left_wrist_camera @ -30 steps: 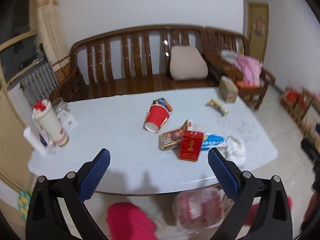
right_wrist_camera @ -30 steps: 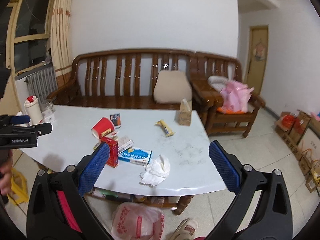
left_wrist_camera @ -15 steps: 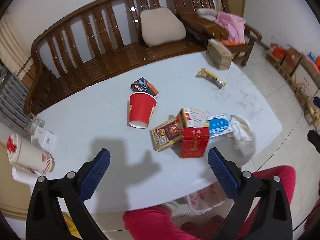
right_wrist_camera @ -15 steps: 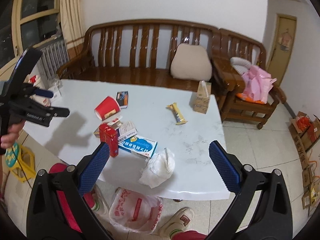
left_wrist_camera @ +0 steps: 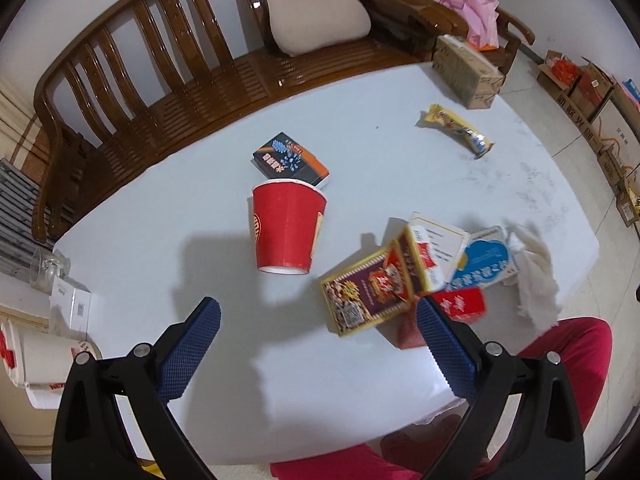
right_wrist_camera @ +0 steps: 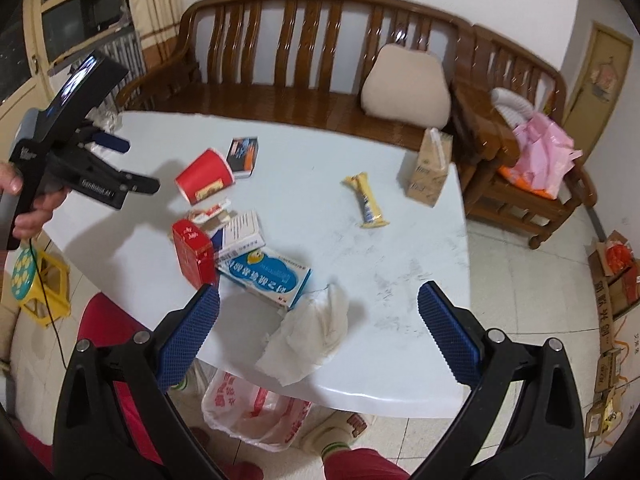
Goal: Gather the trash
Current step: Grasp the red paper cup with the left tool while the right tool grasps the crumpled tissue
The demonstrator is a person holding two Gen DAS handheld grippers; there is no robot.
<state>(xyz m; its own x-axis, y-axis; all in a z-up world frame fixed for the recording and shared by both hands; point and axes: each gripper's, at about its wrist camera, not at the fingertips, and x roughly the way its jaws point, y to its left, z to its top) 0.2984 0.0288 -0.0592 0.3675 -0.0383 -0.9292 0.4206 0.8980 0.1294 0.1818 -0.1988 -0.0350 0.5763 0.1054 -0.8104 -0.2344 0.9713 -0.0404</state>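
Both claws are released and empty. The left claw (left_wrist_camera: 316,320) hovers above the tabletop (left_wrist_camera: 160,208), just short of the red cup (left_wrist_camera: 286,230), which lies on its side beside the black box (left_wrist_camera: 290,160). Judged step: close across the cup wall gently to avoid crushing it. The right claw (right_wrist_camera: 318,308) waits over the crumpled tissue (right_wrist_camera: 316,328).

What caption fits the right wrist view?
Open right gripper hovers above crumpled tissue on a littered white table.

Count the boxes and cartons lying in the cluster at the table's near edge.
4: the red box standing at the near-left, the white box beside it, the blue-and-white box near the tissue, and the gold-edged carton. Others may lie hidden underneath.
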